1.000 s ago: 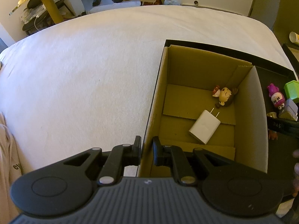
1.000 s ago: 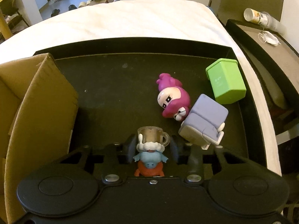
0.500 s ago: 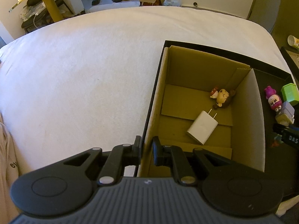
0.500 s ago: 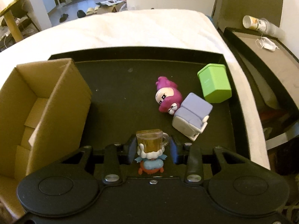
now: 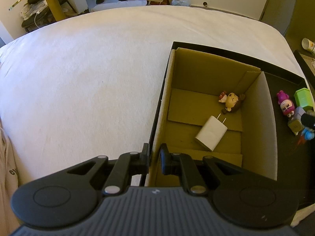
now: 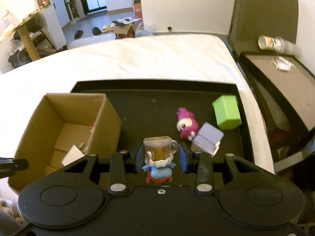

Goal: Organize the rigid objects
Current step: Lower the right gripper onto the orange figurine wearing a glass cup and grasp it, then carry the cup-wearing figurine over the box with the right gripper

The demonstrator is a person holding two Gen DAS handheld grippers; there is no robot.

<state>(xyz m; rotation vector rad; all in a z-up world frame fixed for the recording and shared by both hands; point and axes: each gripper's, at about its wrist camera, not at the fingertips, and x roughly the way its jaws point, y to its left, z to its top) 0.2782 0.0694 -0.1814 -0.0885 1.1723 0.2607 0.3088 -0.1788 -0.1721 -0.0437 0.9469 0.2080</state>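
On the white bed (image 5: 82,82) we have a black tray (image 6: 157,106), and at its left end stands an open cardboard box (image 5: 269,122). Our left gripper (image 5: 154,160) has its jaws pressed onto the box's near left wall, one finger outside and one inside. Our right gripper (image 6: 160,154) pinches a small blue figurine with a glass mug on its head (image 6: 159,157), held in the air above the near part of the tray, just right of the box.

The left wrist view looks straight down into the box: a white charger plug (image 5: 211,135) lies on the floor flaps, and a brown monkey figurine (image 5: 232,101) lies in the far right corner. From the right wrist view we see only a corner of the plug (image 6: 71,155), and the monkey is hidden by the box wall.

The right wrist view shows the rest of the tray in full: a pink figurine (image 6: 185,123) lying on its side, a lavender block (image 6: 208,137) touching it, and a green cube (image 6: 227,115) further right. In the left wrist view these crowd the right edge, with the held figurine partly visible there.
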